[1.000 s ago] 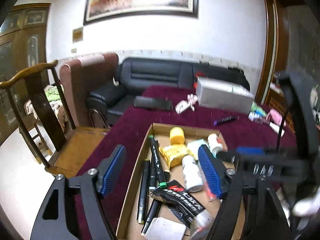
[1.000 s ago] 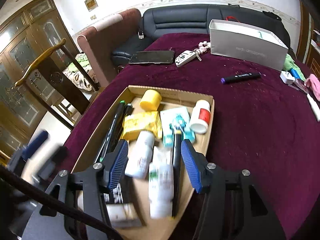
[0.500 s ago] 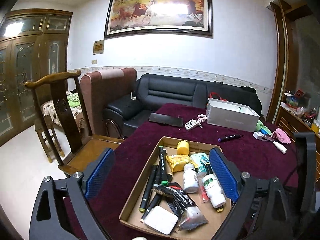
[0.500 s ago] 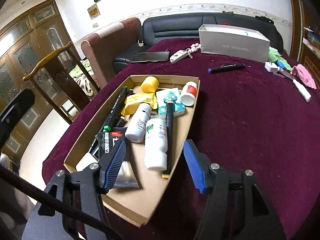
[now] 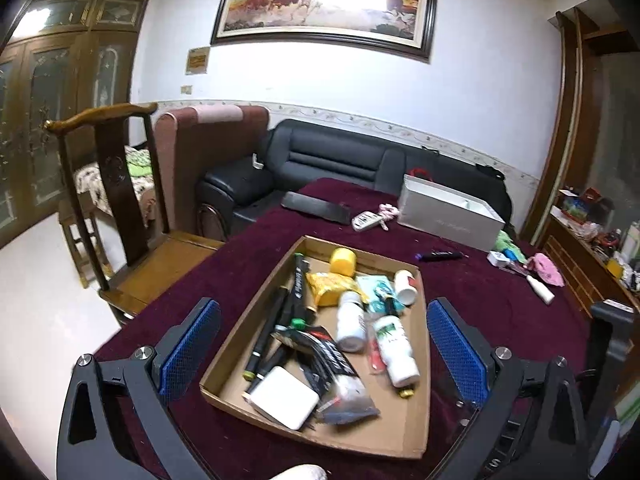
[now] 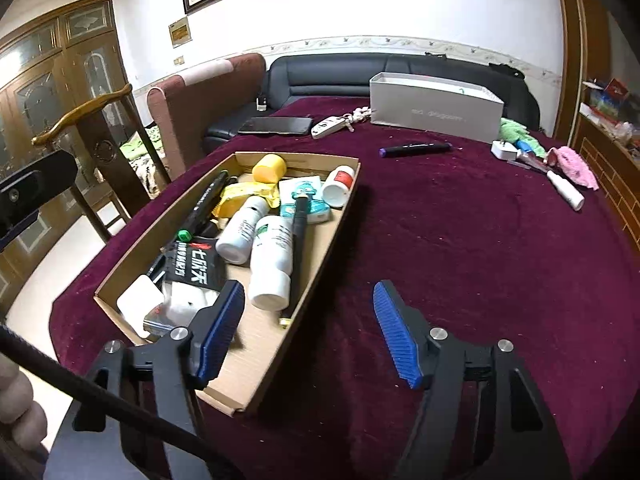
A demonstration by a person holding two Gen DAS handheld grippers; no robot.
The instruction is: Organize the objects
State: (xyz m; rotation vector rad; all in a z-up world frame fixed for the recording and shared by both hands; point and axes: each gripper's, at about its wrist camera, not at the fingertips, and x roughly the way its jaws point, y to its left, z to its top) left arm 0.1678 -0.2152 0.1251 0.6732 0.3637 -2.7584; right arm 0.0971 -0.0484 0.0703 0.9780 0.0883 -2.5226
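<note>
A shallow cardboard tray (image 5: 416, 412) (image 6: 316, 264) on the maroon tablecloth holds black markers (image 5: 294, 280), white bottles (image 5: 394, 346) (image 6: 270, 260), a yellow cap (image 5: 343, 261), a yellow packet, a black sachet (image 6: 196, 268) and a white charger block (image 5: 284, 398). My left gripper (image 5: 318, 350) is open and empty, raised above the tray's near end. My right gripper (image 6: 308, 324) is open and empty, over the tray's near right edge. A purple-capped marker (image 6: 414, 147) (image 5: 440, 256) lies loose on the cloth beyond the tray.
At the table's back stand a grey box (image 6: 434, 108), a black phone (image 6: 276, 125) and a key fob (image 6: 330, 126). At the right lie a white plug (image 6: 505, 149), a white tube (image 6: 564, 188) and a pink cloth (image 6: 572, 164). A wooden chair (image 5: 120, 208) stands left.
Both grippers have pulled back and up from the tray, so the whole tray now shows. The right gripper's jaws have spread wider. The tray's contents have not moved.
</note>
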